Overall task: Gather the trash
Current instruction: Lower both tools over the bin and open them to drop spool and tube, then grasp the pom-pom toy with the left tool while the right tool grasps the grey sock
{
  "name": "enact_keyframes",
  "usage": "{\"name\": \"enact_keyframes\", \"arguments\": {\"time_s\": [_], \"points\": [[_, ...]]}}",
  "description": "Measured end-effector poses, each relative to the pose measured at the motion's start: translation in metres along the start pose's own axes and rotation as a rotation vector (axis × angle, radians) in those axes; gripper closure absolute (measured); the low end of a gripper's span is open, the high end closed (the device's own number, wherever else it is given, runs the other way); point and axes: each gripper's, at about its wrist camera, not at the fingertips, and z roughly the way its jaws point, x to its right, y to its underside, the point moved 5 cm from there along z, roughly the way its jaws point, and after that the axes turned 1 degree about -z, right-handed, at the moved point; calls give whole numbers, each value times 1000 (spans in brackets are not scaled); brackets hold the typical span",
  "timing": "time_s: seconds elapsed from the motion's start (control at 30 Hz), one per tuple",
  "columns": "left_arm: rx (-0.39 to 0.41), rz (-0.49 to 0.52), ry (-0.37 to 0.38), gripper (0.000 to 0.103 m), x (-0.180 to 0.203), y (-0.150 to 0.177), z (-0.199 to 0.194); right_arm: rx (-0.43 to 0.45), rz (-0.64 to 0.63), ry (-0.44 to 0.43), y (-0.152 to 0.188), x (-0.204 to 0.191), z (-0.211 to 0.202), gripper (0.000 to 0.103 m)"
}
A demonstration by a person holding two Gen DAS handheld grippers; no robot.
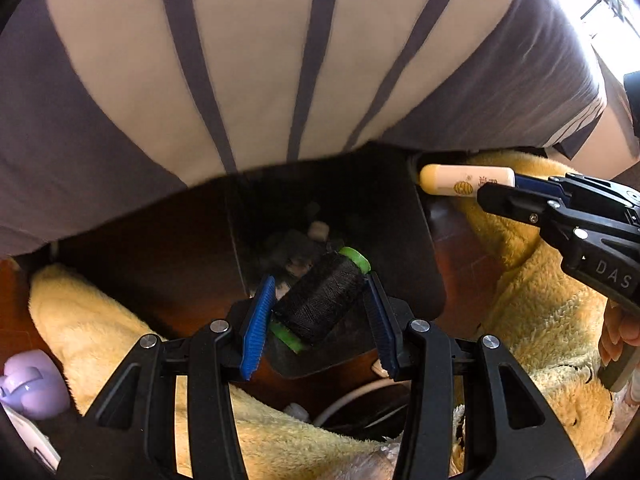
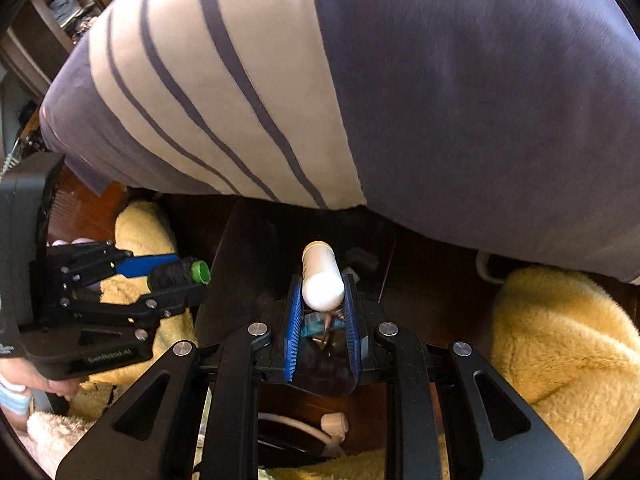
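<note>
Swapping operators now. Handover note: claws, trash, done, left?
Left claw: shut on the spool of black thread with green ends, held over the dark bin.
Right claw: shut on the tube, white and cream, also over the bin.
Bin: dark, on the floor between yellow fleece and below a striped cushion; some bits already lie inside.
Done: both items picked up and brought to the bin.
Left: release both into it, then look for more trash.
</note>
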Motion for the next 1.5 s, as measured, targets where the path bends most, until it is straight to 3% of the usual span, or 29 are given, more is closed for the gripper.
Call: {"name": "enact_keyframes", "arguments": {"time_s": [0.23, 0.33, 0.57, 0.7, 0.77, 0.93, 1.07, 1.23, 1.5], "points": [[-49, -1, 16, 59, 2, -2, 14, -34, 11, -18, -7, -2, 11, 81], [-61, -2, 12, 51, 1, 0, 15, -37, 6, -23, -10, -4, 13, 81], [-35, 0, -15, 40, 0, -4, 0, 0, 10, -10, -15, -1, 4, 66], [39, 5, -44, 32, -3, -13, -31, 56, 10, 17, -22, 3, -18, 49], [87, 11, -56, 27, -2, -18, -52, 97, 14, 27, -26, 5, -33, 30], [231, 19, -80, 11, 0, -33, -114, 215, 7, 53, -42, 5, -77, 12], [344, 26, -110, 8, -2, -49, -163, 311, -2, 79, -59, 10, -118, 6], [424, 18, -156, 8, -10, -73, -199, 415, -3, 113, -89, 18, -160, 4], [503, 29, -230, 8, -26, -132, -233, 467, -3, 152, -157, 32, -178, 4]]}}
